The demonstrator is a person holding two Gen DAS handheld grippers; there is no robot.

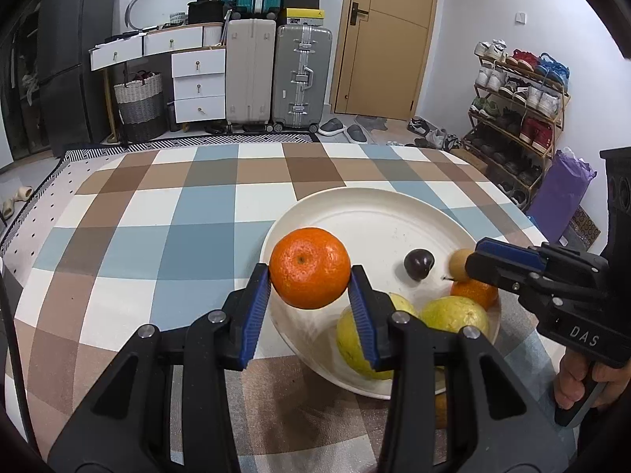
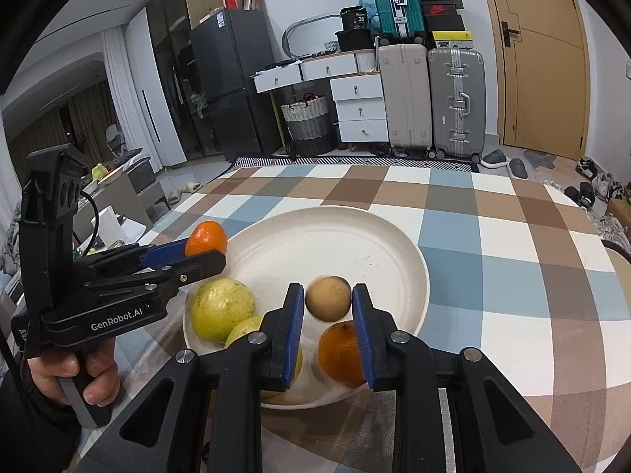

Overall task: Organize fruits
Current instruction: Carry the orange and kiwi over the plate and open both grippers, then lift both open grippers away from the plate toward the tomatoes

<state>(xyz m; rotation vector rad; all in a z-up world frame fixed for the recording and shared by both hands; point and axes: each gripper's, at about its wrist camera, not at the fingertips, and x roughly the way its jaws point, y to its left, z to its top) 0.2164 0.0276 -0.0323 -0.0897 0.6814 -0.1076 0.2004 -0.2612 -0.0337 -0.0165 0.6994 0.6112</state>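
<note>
the right gripper (image 1: 479,264) reads "das", the left gripper (image 2: 215,254) "genrobot.ai", and a black bag (image 2: 357,15) shows "36".

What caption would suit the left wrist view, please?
Left gripper holds an orange over the plate's edge.

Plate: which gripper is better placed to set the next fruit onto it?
Left. The left gripper is already shut on an orange, held over the plate's rim. The right gripper brackets a brown fruit above the plate, but contact isn't clear.
</note>
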